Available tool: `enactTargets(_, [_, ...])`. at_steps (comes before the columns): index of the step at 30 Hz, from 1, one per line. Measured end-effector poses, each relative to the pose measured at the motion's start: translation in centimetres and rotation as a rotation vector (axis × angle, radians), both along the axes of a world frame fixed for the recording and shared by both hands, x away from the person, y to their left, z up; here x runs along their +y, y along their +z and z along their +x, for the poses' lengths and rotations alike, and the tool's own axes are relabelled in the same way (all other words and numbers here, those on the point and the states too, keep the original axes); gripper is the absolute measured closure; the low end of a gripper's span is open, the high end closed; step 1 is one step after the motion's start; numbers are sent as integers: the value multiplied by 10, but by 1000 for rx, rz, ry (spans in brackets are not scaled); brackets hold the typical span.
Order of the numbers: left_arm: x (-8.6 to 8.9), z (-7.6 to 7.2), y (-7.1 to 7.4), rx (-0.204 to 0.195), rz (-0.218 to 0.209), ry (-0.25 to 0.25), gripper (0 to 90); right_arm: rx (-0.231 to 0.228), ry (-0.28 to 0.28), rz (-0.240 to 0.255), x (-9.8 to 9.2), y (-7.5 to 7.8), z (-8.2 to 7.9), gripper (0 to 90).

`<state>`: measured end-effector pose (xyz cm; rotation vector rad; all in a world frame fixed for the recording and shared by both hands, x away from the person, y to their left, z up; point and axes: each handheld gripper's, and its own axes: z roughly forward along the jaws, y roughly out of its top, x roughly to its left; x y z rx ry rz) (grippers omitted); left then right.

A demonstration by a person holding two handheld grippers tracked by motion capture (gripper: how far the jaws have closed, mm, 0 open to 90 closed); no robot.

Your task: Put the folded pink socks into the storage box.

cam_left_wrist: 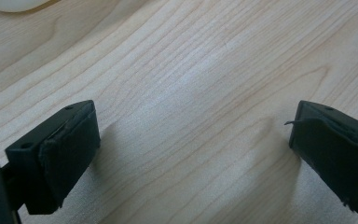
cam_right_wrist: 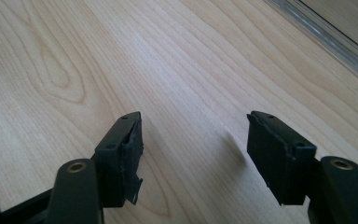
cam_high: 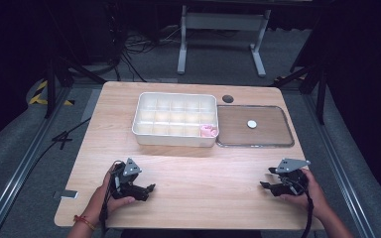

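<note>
Both grippers rest low on the bench, well apart. The left gripper has its fingers released, bare wood between them. The right gripper is likewise released and empty. The tray with a pink item sits farther back.

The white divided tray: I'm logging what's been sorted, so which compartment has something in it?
In the white divided tray, the compartment at the near right corner, beside the clear lid, holds a pink item; the others look empty.

Compartment box left of flat tray.
</note>
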<state>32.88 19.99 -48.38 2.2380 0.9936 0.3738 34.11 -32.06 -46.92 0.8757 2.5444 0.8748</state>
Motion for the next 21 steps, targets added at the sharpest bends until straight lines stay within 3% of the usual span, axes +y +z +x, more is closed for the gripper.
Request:
enactTargets(3, [0,0,0,-2,1,1,19,0,-28,64,-8,-5,-2,333])
enactTargets(4, [0,0,0,-2,1,1,19,0,-28,64,-8,-5,-2,333])
enactTargets(6, [0,0,0,0,0,0,19,10,-60,134,-16,-11,-3,295])
enactTargets(9, [0,0,0,0,0,0,19,-30,-61,179,-22,-17,-7,278])
enactTargets(21, [0,-1,0,2,2,8,20,-30,-88,174,-22,-17,-7,238])
